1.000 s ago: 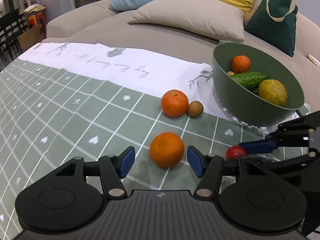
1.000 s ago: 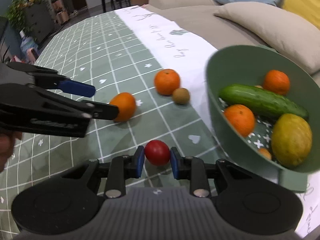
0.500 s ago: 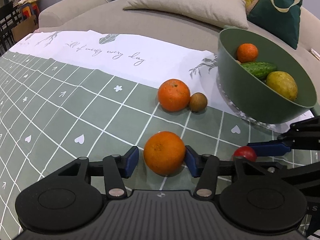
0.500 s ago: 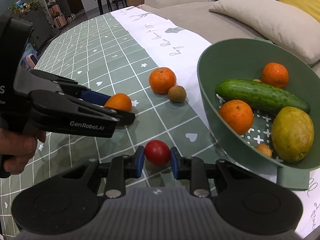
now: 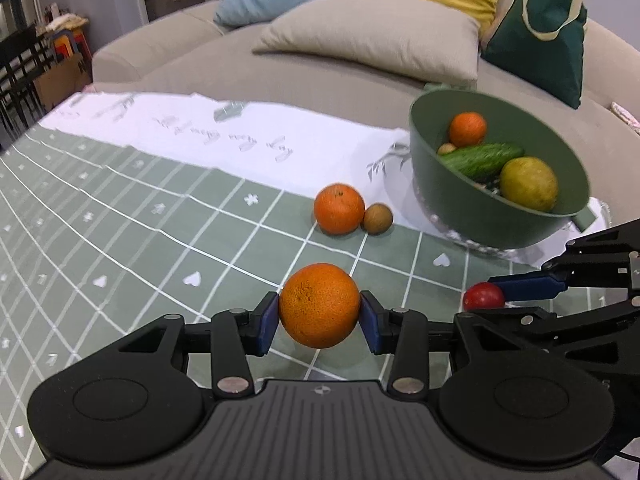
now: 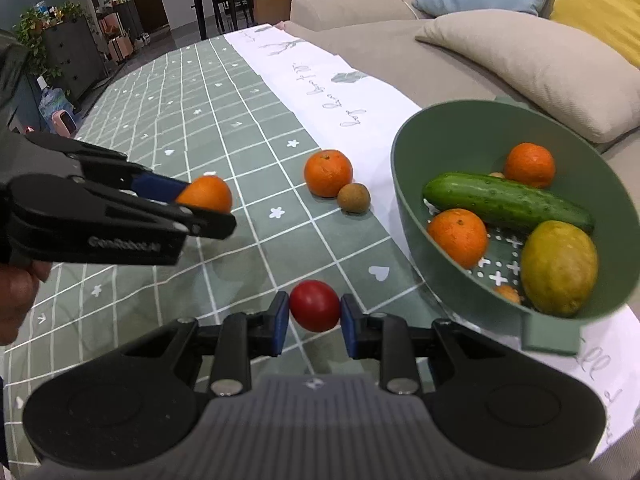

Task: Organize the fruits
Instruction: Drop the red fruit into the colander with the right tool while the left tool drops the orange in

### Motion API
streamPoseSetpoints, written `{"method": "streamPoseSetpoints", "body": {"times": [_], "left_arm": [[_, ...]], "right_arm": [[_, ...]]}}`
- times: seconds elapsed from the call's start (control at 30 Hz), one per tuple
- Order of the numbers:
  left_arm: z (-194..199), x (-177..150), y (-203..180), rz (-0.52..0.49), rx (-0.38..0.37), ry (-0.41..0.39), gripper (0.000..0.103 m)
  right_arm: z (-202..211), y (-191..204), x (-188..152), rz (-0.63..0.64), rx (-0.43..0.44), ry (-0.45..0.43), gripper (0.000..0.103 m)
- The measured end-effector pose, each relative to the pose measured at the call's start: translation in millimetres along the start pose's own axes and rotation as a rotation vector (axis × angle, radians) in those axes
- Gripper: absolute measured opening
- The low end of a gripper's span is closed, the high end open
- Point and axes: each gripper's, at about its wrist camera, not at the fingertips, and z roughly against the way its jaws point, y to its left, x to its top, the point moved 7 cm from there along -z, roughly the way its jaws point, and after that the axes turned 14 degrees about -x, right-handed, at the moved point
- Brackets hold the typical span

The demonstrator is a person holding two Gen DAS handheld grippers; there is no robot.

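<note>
Since a second ago, left gripper [image 5: 319, 317] jaws have closed onto the orange [image 5: 319, 305], now clamped and apparently clear of the counter [image 5: 120, 248]. Right gripper [image 6: 314, 322] jaws grip the tomato [image 6: 315, 310]. Green bowl [image 6: 412, 208] already holds oranges, cucumber and a yellow-green fruit. Left on the counter: one orange [image 5: 339, 209] touching a small brown fruit [image 5: 377, 219].

Both tools are built of matte black plastic: left tool [image 5: 319, 322], right tool [image 6: 314, 323]. Blue pads [image 5: 267, 322] line the fingers. Silver screws, ribbed grey housing, white lettering are seen; bare skin at left edge.
</note>
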Motion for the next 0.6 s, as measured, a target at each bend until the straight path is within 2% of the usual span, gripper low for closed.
{"method": "streamPoseSetpoints", "body": {"times": [0.33,0.6], "left_arm": [[49.3,8.6,-28.5,-0.039,0.026,-0.075,0.048],[67.8,13.8,-54.4,-0.077,0.023,-0.107,0.048]], "right_arm": [[49.8,-15.8,0.8,-0.028,-0.024,-0.066,0.023],[82.3,-34.1,1.7,-0.054,-0.041,-0.114,0.023]]}}
